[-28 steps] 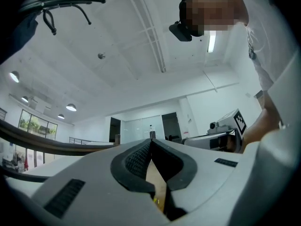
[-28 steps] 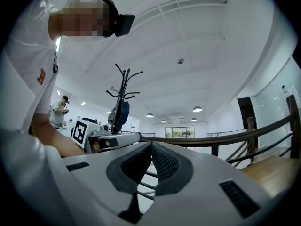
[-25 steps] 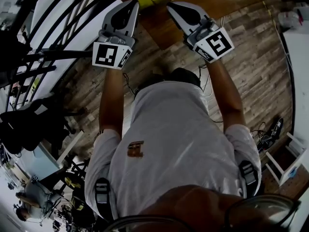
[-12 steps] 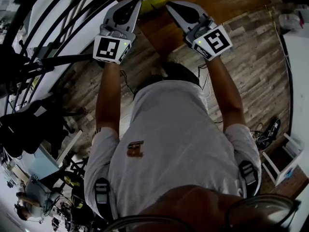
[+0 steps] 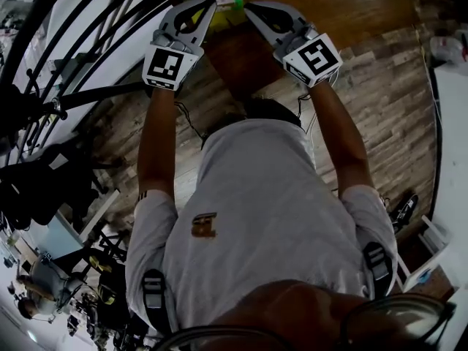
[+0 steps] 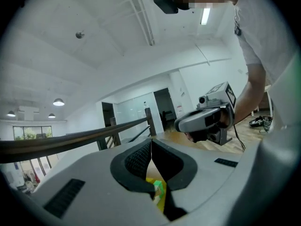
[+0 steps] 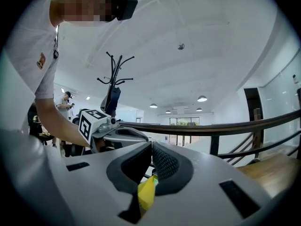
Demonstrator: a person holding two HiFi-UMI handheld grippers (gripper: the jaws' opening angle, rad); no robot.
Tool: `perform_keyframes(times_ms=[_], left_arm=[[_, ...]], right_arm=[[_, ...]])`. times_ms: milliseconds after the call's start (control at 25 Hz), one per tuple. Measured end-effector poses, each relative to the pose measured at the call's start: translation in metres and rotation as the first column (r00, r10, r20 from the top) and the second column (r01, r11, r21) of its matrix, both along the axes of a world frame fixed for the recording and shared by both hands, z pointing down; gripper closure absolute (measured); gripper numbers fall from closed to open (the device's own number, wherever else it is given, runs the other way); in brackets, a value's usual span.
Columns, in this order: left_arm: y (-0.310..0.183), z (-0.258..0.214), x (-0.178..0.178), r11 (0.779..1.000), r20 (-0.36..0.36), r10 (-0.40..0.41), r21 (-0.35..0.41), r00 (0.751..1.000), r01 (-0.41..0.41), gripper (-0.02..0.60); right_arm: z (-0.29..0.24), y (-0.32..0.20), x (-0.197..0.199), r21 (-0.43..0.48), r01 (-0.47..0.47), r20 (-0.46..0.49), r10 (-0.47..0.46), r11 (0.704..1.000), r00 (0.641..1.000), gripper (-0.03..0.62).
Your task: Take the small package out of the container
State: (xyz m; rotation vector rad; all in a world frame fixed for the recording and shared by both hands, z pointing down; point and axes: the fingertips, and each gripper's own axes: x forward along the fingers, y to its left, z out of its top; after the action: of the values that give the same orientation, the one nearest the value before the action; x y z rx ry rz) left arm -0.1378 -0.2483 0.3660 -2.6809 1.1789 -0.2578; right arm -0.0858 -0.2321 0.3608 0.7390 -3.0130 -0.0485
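Sitting in the yellow container (image 5: pixel 218 19) on the wooden surface (image 5: pixel 322 6), the small package (image 5: pixel 229 2) has not been taken out yet, so the main job is left to do. The left gripper (image 6: pixel 151 145) and the right gripper (image 7: pixel 151 147) are close to the container, one on each side, and each has its jaws pressed together with nothing between them. One gripper will likely have to open, grab the package and lift it out.
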Motion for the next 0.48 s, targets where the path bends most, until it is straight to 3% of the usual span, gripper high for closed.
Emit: perform_keyframes(times_ms=[240,480], left_arm=[[-0.035,0.034,0.013,0.997,0.171,0.023,-0.073,0.985,-0.010,0.561],[-0.064,0.068,0.034,0.988,0.354,0.086,-0.154,0.931,-0.032,0.553]], right_arm=[[0.020,-0.035,0.006,-0.022,0.032,-0.042,-0.033,0.999,0.999,0.562],[0.035,-0.064,0.028,-0.058,0.069,-0.063,-0.072,0.996,0.995,0.562]])
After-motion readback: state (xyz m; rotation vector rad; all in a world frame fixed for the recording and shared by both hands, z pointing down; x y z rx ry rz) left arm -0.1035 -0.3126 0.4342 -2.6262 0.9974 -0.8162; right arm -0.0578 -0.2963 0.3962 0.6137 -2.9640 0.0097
